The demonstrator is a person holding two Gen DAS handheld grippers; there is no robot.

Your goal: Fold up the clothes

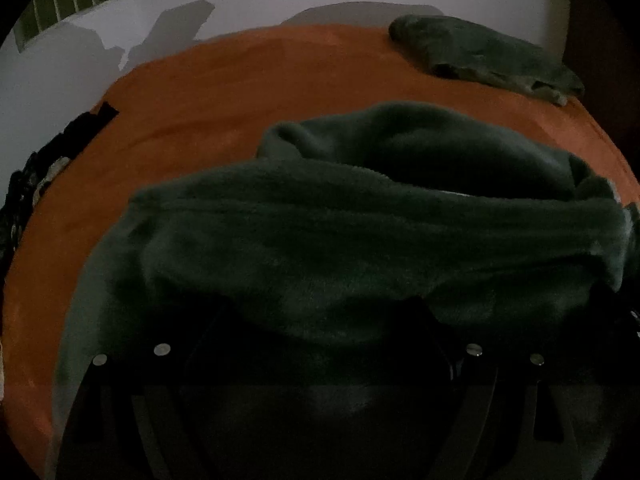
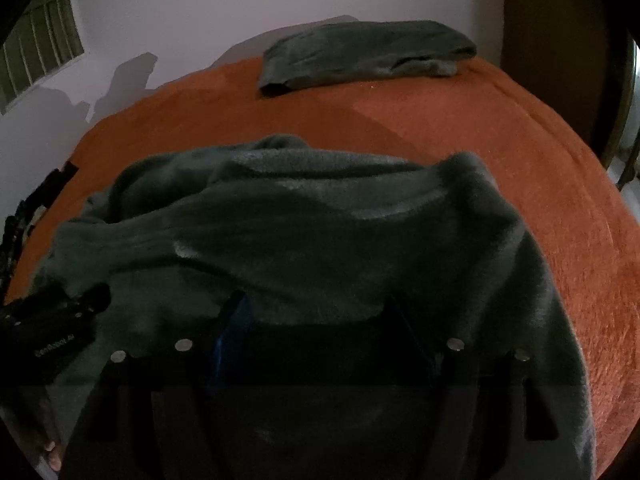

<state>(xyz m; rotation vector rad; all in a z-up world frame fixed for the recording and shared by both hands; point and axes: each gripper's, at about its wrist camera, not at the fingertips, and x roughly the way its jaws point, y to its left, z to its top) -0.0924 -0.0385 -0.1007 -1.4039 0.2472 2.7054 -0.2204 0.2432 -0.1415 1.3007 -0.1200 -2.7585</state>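
two tools [image 1: 320, 320] [image 2: 316, 312], grip unclear, touch green fleece [image 2: 320, 220]; one reads "genrobot.ai".

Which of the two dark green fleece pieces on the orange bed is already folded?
The far dark green fleece piece by the white wall: a flat, compact bundle. The near piece lies bunched at both grippers.

Black hand-held gripper [image 2: 316, 320] with silver screws [image 2: 184, 345].

dim; noisy; fisheye-warped edges; foreground underexposed; shadows on wall [image 1: 120, 48]
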